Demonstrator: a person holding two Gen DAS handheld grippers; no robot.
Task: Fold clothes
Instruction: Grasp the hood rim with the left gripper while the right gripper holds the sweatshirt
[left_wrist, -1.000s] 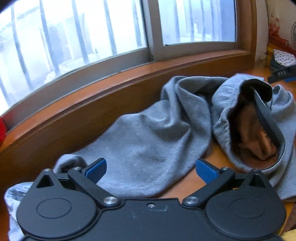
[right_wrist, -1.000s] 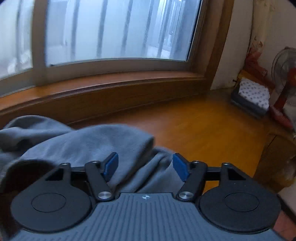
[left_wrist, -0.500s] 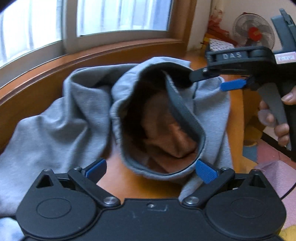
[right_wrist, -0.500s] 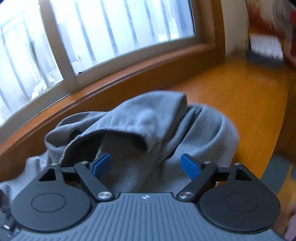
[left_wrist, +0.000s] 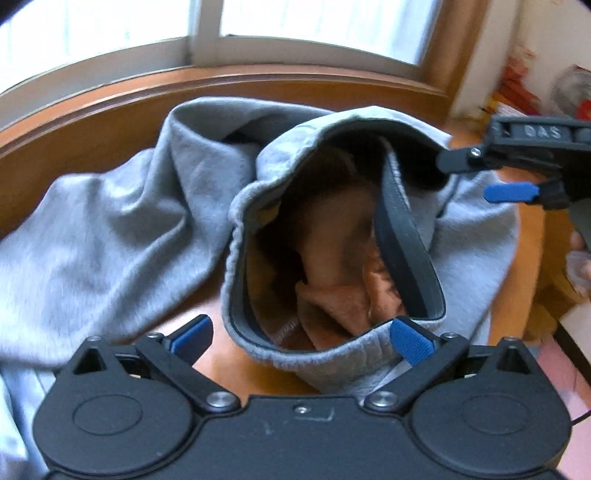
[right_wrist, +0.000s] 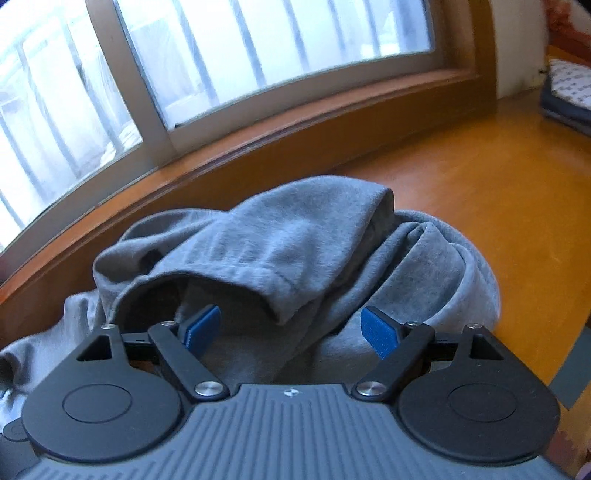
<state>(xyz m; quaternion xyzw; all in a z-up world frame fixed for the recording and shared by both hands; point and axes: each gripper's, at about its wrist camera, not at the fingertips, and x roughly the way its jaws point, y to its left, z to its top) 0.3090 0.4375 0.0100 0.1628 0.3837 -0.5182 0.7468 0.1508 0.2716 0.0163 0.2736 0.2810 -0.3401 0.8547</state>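
Observation:
A crumpled pair of grey sweatpants (left_wrist: 122, 236) lies on the orange wooden table. Its waistband (left_wrist: 325, 354) gapes toward me, with a dark inner band and brown fleece lining (left_wrist: 332, 266) showing inside. My left gripper (left_wrist: 299, 332) is open; the near rim of the waistband lies between its blue pads, not pinched. My right gripper (right_wrist: 291, 328) is open just above the bunched grey cloth (right_wrist: 295, 240), holding nothing. In the left wrist view the right gripper (left_wrist: 513, 181) reaches in from the right, over the far side of the pants.
A wooden window sill (right_wrist: 258, 140) and a barred window (right_wrist: 221, 55) run along the far edge of the table (right_wrist: 498, 206). A patterned box (right_wrist: 569, 92) sits at the back right. A hand (left_wrist: 580, 254) shows at the right edge. The table's right edge drops to the floor (left_wrist: 569, 354).
My left gripper swung right and moved closer, from the pant leg to the open waistband. My right gripper turned left over the bunched cloth and its jaws widened.

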